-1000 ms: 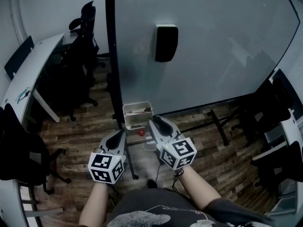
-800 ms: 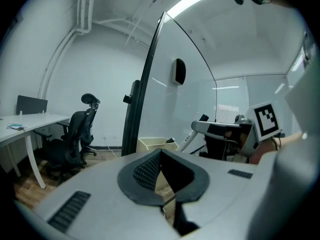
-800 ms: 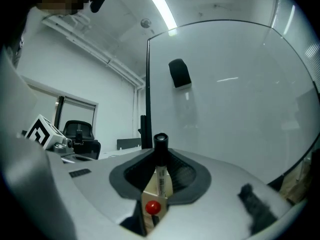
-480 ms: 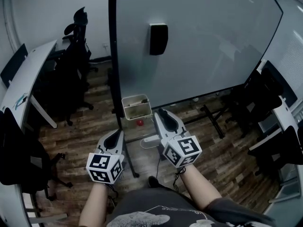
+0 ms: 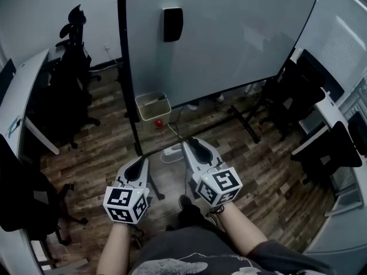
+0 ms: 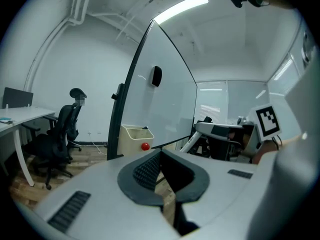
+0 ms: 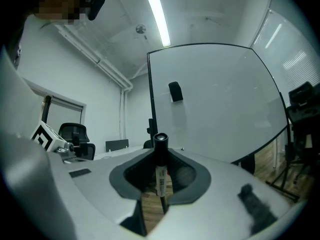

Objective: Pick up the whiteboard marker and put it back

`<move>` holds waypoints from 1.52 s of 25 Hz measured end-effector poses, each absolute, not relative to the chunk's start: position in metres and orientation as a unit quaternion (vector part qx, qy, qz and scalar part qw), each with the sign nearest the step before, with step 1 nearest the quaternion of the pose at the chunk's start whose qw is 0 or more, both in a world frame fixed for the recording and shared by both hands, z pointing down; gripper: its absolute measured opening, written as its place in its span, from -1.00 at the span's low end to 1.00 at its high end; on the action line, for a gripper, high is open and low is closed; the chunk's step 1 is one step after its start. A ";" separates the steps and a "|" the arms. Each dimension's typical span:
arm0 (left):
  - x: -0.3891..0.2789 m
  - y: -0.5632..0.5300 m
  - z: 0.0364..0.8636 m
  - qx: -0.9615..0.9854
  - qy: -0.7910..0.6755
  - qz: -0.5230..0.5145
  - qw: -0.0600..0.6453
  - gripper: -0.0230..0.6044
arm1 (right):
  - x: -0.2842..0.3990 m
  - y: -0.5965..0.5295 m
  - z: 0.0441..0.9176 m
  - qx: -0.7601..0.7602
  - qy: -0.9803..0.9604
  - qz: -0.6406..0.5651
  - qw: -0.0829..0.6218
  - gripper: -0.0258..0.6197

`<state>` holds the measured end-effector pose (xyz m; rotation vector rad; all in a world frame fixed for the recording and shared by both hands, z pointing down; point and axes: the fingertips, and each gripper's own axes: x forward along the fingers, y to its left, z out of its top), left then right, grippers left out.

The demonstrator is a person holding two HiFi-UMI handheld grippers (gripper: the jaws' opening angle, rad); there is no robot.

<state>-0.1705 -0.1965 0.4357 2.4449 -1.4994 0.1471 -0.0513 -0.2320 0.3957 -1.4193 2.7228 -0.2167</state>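
Observation:
A black-capped whiteboard marker stands upright between the pads of my right gripper, which is shut on it. In the head view my right gripper points towards the big whiteboard, well short of it. My left gripper is beside it on the left, and its pads meet at the tips with nothing between them. A black eraser sticks high on the board. A beige bin hangs at the board's lower left corner, and a red ball sits just below the bin.
Black office chairs and a white desk stand at the left. More chairs and desks crowd the right. The board's black stand legs and a white power strip lie on the wooden floor ahead.
Both grippers have drawn back from the bin and the board, which now sit farther off. The marker stays in the right gripper.

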 end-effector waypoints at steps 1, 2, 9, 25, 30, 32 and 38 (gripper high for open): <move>-0.169 -0.192 0.437 0.845 -0.514 0.051 0.136 -0.88 | -0.051 -0.224 0.400 -0.462 0.884 -0.073 0.026 -0.67; -0.168 -0.188 0.439 0.846 -0.512 0.051 0.138 -0.88 | -0.051 -0.216 0.405 -0.462 0.884 -0.076 0.021 -0.67; -0.154 -0.165 0.441 0.847 -0.510 0.049 0.142 -0.88 | -0.037 -0.184 0.413 -0.458 0.885 -0.078 0.005 -0.67; -0.091 -0.114 0.434 0.822 -0.550 0.050 0.136 -0.88 | 0.016 -0.136 0.423 -0.403 0.910 -0.096 -0.001 -0.67; -0.078 -0.099 0.439 0.812 -0.566 0.046 0.138 -0.88 | 0.034 -0.123 0.428 -0.392 0.914 -0.101 0.003 -0.67; -0.074 -0.094 0.442 0.809 -0.569 0.049 0.140 -0.88 | 0.040 -0.120 0.432 -0.391 0.914 -0.105 0.002 -0.67; -0.069 -0.095 0.443 0.809 -0.569 0.051 0.139 -0.88 | 0.046 -0.123 0.437 -0.392 0.913 -0.113 0.001 -0.67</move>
